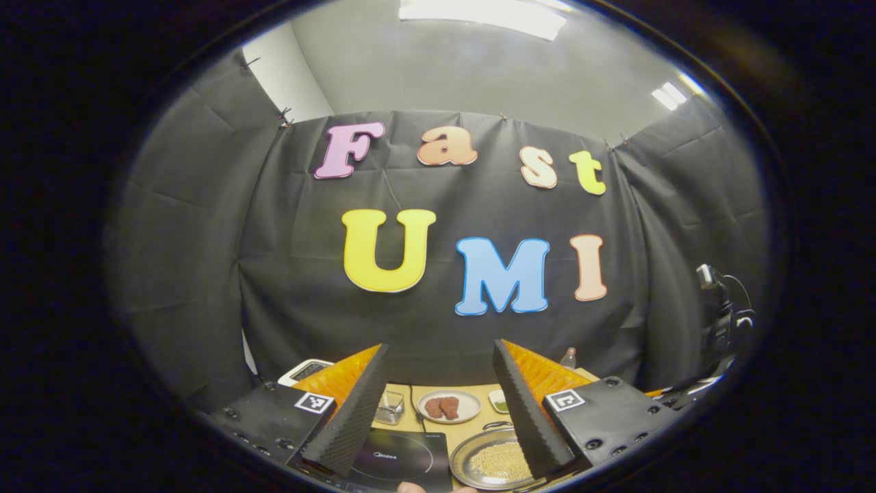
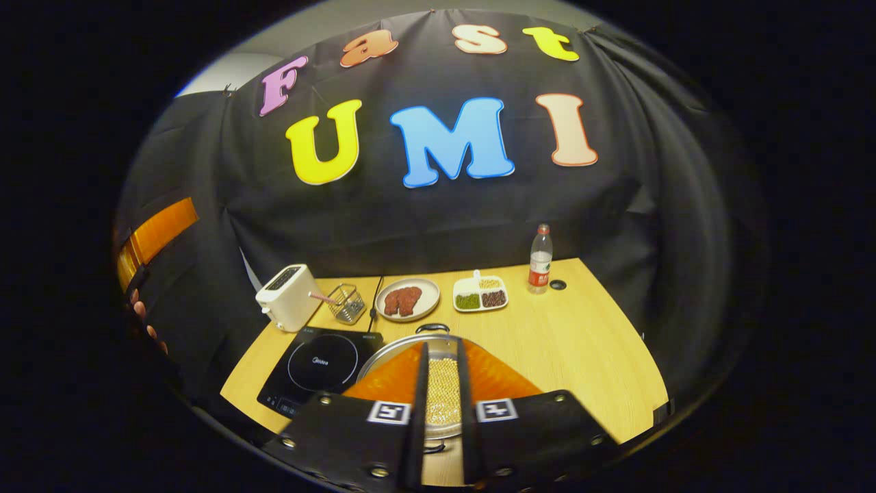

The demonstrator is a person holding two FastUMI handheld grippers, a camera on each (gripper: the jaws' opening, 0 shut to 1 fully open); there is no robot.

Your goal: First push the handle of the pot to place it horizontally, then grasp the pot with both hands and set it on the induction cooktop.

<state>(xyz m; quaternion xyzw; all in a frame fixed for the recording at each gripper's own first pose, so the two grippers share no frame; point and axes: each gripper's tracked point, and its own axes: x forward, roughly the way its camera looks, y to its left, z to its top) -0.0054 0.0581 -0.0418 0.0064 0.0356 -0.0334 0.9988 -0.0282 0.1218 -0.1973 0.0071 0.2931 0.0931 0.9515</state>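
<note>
The metal pot (image 2: 442, 387) holding pale grains sits on the wooden table (image 2: 582, 356), just right of the black induction cooktop (image 2: 321, 363). One loop handle (image 2: 433, 328) shows at its far side and another (image 2: 432, 448) at its near side. My right gripper (image 2: 442, 346) hovers over the pot with its fingers almost together, a narrow slit between them and nothing held. My left gripper (image 1: 441, 344) is raised high and points at the wall, open wide and empty. Below it lie the cooktop (image 1: 404, 455) and the pot (image 1: 503, 460). In the right gripper view, the left gripper (image 2: 157, 233) and the hand holding it (image 2: 140, 308) are at the far left.
Behind the cooktop stand a white toaster (image 2: 287, 298) and a small wire basket (image 2: 345, 303). A plate of meat (image 2: 407, 299), a divided dish (image 2: 480, 294), a water bottle (image 2: 540, 260) and its cap (image 2: 558, 284) line the table's back. Bare wood lies right of the pot.
</note>
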